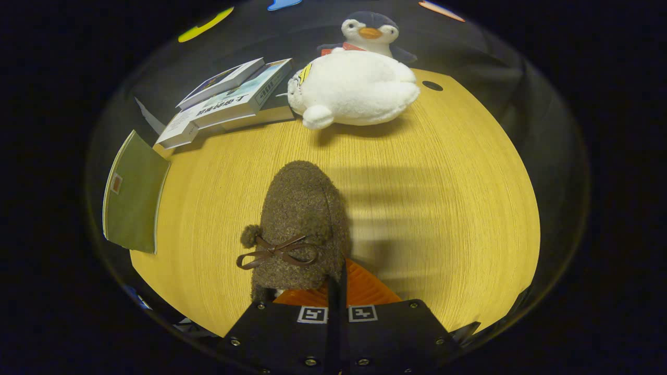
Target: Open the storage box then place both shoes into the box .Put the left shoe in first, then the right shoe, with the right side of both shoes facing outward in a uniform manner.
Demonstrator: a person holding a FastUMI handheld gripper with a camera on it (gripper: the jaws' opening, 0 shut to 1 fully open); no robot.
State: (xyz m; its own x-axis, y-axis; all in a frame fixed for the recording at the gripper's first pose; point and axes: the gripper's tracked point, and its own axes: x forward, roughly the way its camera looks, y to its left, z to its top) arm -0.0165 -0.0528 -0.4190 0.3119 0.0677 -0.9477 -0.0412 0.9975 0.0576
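A brown fuzzy shoe [302, 224] with a thin bow and pompom [276, 251] points toe-first away from me, over the yellow wooden table [443, 208]. My gripper [337, 291] is shut, both fingers [365, 291] pressed together on the right rear edge of the shoe's opening. The shoe throws a shadow on the table to its right. Its heel is hidden behind the fingers.
A white plush penguin [354, 86] lies at the far side of the table, beyond the shoe. A stack of books [234, 99] sits left of it. A green notebook [133, 192] overhangs the table's left edge. A round cable hole [432, 85] is far right.
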